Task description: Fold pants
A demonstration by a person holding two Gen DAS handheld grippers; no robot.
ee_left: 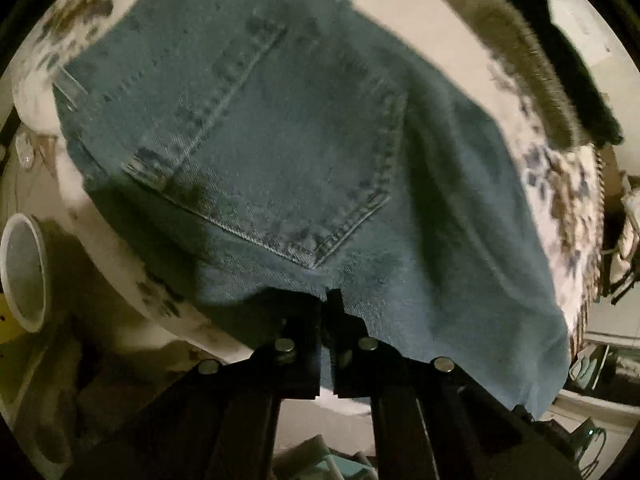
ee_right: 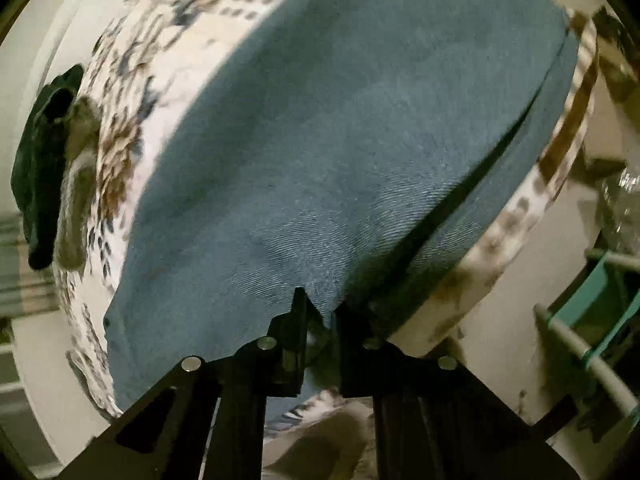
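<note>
The blue denim pants (ee_left: 304, 152) are being held over the floral bedspread (ee_left: 568, 184), near edge clamped by left gripper (ee_left: 329, 300) and right gripper (ee_right: 320, 312); bedspread is lying exposed on both sides.

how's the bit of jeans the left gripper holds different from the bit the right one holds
The left gripper pinches the jeans just below a stitched back pocket; the right gripper pinches plain denim, no pocket or stitching in its view. Right's view shows two stacked layers. Both are shut on an edge over the floral cover.
</note>
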